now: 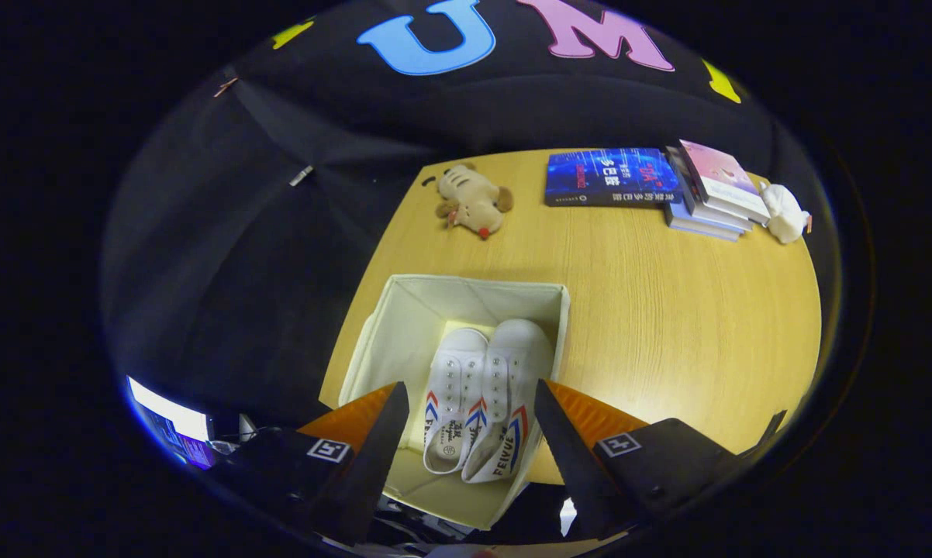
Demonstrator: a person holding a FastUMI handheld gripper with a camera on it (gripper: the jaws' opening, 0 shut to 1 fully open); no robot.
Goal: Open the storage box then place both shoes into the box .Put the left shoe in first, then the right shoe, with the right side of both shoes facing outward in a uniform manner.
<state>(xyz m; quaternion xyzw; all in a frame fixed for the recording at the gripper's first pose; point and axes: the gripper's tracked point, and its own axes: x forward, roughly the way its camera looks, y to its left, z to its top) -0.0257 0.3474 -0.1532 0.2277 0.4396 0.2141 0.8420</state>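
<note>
A cream fabric storage box [404, 310] stands open on the wooden table's near left corner. Two white canvas shoes lie side by side inside it, toes pointing away from me. The left one [452, 387] and the right one [509, 384] both show red and blue stripes on their sides. My gripper [470, 399] hovers above the box, open, with the shoes seen between its fingers and nothing held. The near ends of the shoes are partly hidden by the fingers.
The wooden table [667, 325] stretches beyond and right of the box. A tan plush toy [472, 201] lies beyond the box. A blue book [612, 177], a book stack [714, 194] and a white plush [784, 213] sit at the far right. A lit screen [173, 426] glows low left.
</note>
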